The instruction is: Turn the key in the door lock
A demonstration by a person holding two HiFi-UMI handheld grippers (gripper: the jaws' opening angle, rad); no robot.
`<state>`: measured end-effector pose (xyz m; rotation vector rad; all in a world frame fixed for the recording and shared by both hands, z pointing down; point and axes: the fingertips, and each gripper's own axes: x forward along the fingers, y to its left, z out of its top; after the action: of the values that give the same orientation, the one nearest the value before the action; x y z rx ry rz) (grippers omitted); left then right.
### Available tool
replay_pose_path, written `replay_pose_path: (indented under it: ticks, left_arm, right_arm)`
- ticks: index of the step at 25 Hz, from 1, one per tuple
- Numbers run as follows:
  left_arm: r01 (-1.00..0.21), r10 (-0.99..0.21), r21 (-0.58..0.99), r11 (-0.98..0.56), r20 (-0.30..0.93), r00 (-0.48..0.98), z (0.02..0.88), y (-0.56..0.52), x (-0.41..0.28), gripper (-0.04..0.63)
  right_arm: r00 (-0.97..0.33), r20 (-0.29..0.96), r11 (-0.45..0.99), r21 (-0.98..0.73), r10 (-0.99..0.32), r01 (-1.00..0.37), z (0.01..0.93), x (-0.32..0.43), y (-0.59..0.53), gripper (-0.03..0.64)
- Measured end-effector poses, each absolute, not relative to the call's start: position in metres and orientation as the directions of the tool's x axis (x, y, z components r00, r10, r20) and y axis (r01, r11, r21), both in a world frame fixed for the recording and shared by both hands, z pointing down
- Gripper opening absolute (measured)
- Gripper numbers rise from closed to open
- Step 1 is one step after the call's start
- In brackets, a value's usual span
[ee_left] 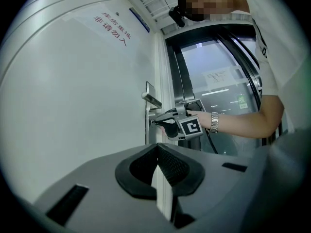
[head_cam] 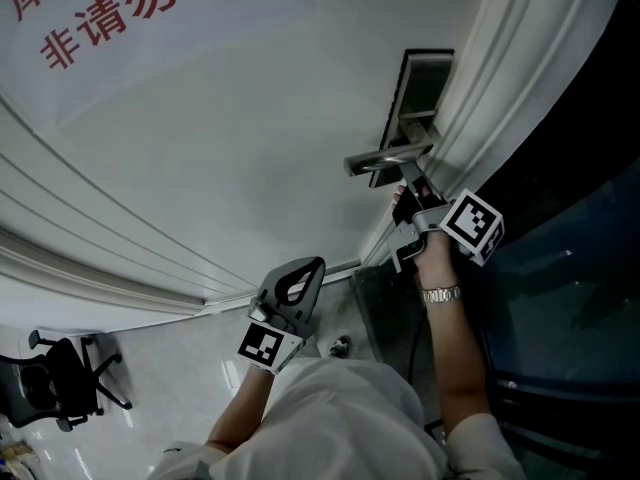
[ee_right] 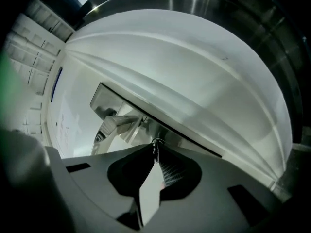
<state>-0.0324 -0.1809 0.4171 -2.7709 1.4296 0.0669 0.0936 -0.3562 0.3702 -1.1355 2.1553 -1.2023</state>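
Note:
My right gripper [head_cam: 406, 194] is pressed up to the white door [head_cam: 220, 158] just below the metal lever handle [head_cam: 386, 158] and its lock plate [head_cam: 422, 80]. In the right gripper view its jaws [ee_right: 155, 154] are closed on a small metal key [ee_right: 155, 147] with a ring, which sticks into the door under the handle [ee_right: 114, 123]. The left gripper view shows that same gripper [ee_left: 156, 123] held level at the lock, beneath the handle [ee_left: 152, 100]. My left gripper [head_cam: 306, 270] hangs back from the door, lower and to the left, shut with nothing in it [ee_left: 156, 149].
Red characters [head_cam: 100, 18] are printed on the door at the upper left. A dark glass panel [head_cam: 580, 268] stands to the right of the door frame. An office chair [head_cam: 60, 380] is on the pale floor at the lower left. A small dark object [head_cam: 340, 346] lies near the door's foot.

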Motion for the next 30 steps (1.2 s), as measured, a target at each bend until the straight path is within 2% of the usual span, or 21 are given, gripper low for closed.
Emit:
replay_pose_path:
  ticks: [3, 5, 9, 12, 16, 21, 26, 30]
  left_arm:
    - [-0.817, -0.816, -0.001, -0.576, -0.046, 0.576, 0.418, -0.180, -0.034, 0.003]
    - [-0.821, -0.820, -0.003, -0.571, -0.046, 0.571, 0.419, -0.179, -0.035, 0.005]
    - [-0.821, -0.820, -0.002, -0.571, -0.042, 0.570, 0.421, -0.176, -0.034, 0.003]
    - [-0.821, -0.821, -0.003, -0.571, -0.040, 0.570, 0.422, -0.177, -0.033, 0.003]
    - [-0.821, -0.820, -0.004, -0.571, -0.046, 0.571, 0.421, -0.178, -0.031, 0.003]
    - [-0.822, -0.821, -0.008, -0.569, -0.053, 0.569, 0.419, -0.180, -0.029, 0.003]
    - [-0.825, -0.824, -0.003, -0.566, -0.042, 0.565, 0.421, -0.183, -0.031, 0.004]
    - [-0.825, -0.824, -0.010, -0.565, -0.049, 0.565, 0.418, -0.186, -0.030, 0.003]
  right_arm:
    - [-0.627, 0.055, 0.370, -0.765, -0.777, -0.526, 0.369, 0.090, -0.352, 0.043]
    - [-0.641, 0.089, 0.449, -0.639, -0.763, -0.624, 0.368, 0.087, -0.346, 0.127]
    - [-0.582, 0.205, 0.544, -0.215, -0.787, -0.811, 0.371, 0.084, -0.337, 0.155]
    - [-0.507, 0.234, 0.537, 0.086, -0.830, -0.839, 0.370, 0.085, -0.336, 0.155]
    - [-0.422, 0.231, 0.482, 0.418, -0.876, -0.770, 0.368, 0.084, -0.333, 0.154]
    - [-0.316, 0.213, 0.361, 0.757, -0.924, -0.545, 0.374, 0.082, -0.337, 0.153]
    - [-0.286, 0.147, 0.247, 0.903, -0.947, -0.352, 0.373, 0.078, -0.341, 0.153]
    - [-0.304, 0.130, 0.223, 0.930, -0.944, -0.294, 0.370, 0.072, -0.343, 0.153]
